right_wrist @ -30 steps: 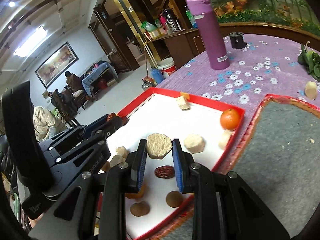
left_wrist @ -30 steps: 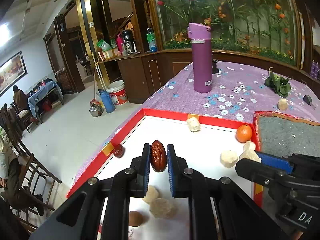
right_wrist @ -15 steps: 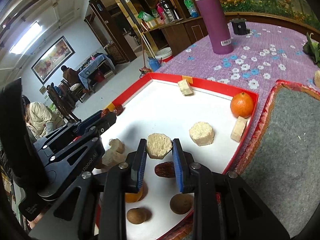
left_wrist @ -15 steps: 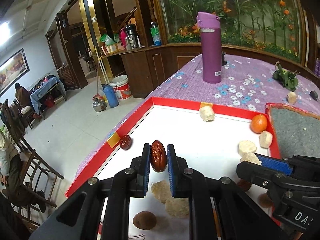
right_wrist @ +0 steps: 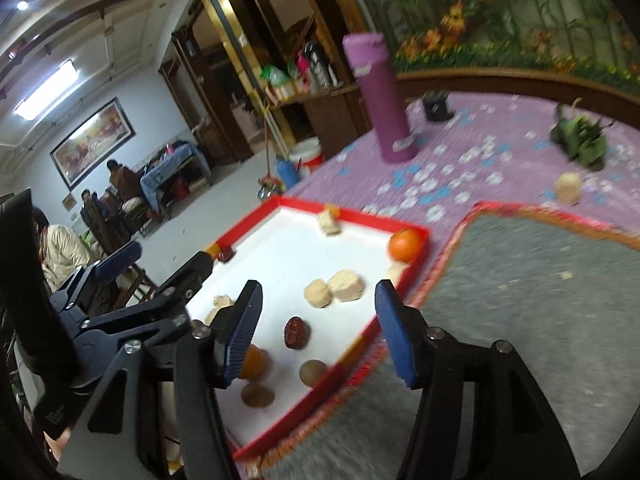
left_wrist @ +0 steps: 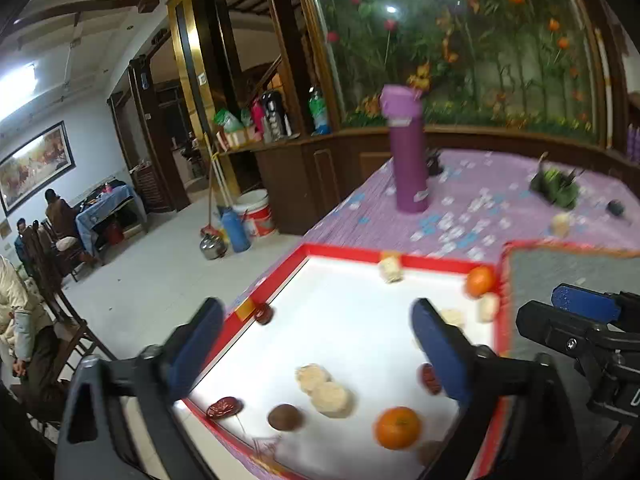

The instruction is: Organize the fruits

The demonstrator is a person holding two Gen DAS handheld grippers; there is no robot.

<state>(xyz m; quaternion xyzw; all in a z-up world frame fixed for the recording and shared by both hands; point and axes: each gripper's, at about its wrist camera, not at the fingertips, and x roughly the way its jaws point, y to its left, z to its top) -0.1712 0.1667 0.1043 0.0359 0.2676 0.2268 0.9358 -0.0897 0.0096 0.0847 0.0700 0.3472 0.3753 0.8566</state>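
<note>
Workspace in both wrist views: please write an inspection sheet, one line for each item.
Surface: table with purple flowered cloth; a grey mat lies beside the tray.
Job's things: red-rimmed white tray holds two oranges, pale chunks, red dates and brown round fruits.
Clutter: purple bottle, green leaves, one pale piece on the cloth.
Grippers: left gripper open, holding nothing; right gripper open, holding nothing.
Cables: nothing seen.
Surroundings: people sitting at a far table; bucket on the floor.

Each gripper (left_wrist: 316, 344) (right_wrist: 318, 328) is black plastic with silver screws and ribbed blue finger pads (right_wrist: 394, 330).
</note>
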